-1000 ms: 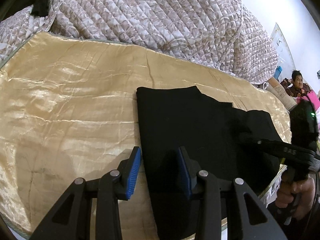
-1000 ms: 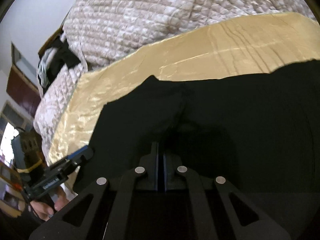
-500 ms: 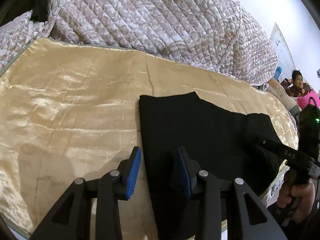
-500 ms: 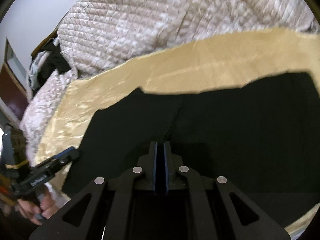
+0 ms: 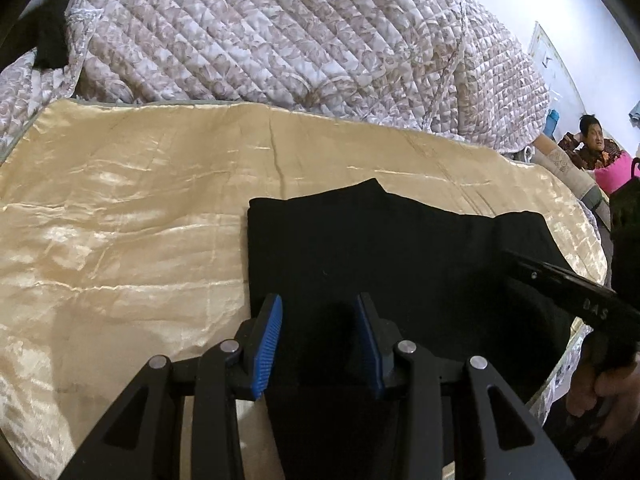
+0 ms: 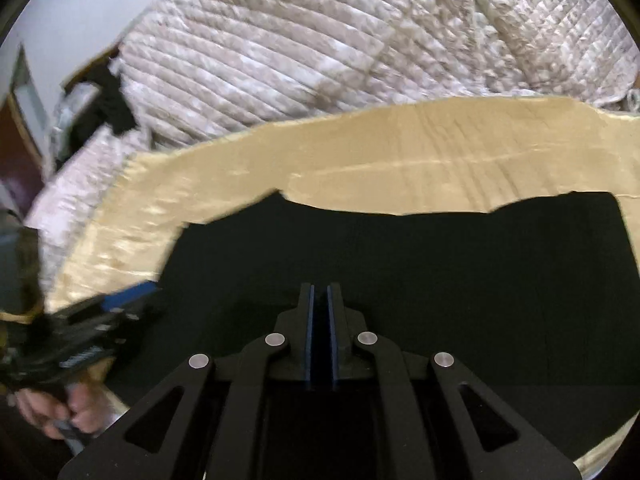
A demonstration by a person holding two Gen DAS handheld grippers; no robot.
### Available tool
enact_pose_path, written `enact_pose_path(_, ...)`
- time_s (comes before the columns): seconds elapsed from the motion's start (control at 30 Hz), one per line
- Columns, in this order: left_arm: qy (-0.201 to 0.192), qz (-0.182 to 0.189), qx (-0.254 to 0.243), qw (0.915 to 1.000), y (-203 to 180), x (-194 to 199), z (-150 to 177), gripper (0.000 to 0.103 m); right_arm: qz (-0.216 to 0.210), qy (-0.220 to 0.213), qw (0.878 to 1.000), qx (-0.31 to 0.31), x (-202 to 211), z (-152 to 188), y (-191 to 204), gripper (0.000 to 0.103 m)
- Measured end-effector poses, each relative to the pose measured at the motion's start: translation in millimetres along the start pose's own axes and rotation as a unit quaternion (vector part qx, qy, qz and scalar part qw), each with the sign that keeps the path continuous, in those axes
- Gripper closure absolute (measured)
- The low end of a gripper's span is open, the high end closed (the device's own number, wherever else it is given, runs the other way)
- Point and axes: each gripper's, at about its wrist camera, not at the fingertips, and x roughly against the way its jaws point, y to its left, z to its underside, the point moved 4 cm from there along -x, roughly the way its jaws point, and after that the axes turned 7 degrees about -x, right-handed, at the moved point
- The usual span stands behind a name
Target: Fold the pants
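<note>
The black pants lie folded flat on a gold satin sheet; they also fill the lower half of the right wrist view. My left gripper is open, its blue pads over the pants' near left edge, holding nothing. My right gripper has its jaws nearly closed with a thin gap, above the pants, and no cloth shows between the pads. The right gripper also shows at the right edge of the left wrist view. The left gripper shows blurred in the right wrist view.
A quilted patterned blanket is heaped behind the sheet. A dark garment lies at the far left on it. A seated person and a pink object are at the far right. The sheet's right edge drops off near the pants.
Both grippers have pulled back and up from the pants. The right gripper let the cloth settle flat and its jaws have parted slightly. The left gripper stayed open and shifted right over the pants.
</note>
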Motion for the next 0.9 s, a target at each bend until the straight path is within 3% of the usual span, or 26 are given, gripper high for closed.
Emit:
enact_pose_path(0.17,0.001,-0.025,-0.030,0.9992,-10.0,0.2,7.7,0.063,-0.002,0.040,0.999,0.033,-18.8,18.8,12.3,0.087)
enact_pose_path(0.37,0.001,-0.034,-0.035,0.9988,-18.0,12.6,9.0,0.063,0.018,-0.001,0.997,0.073,1.0,19.5,19.9,0.087)
enact_pose_path(0.6,0.007,-0.037,-0.044,0.9983,-27.8,18.5,22.4,0.063,0.007,0.013,0.993,0.113,4.1,46.8,35.4,0.087)
enact_pose_path(0.9,0.004,-0.047,-0.056,0.9973,-35.1,18.8,26.7,0.061,0.029,0.005,0.996,0.088,10.3,50.0,18.8,0.085)
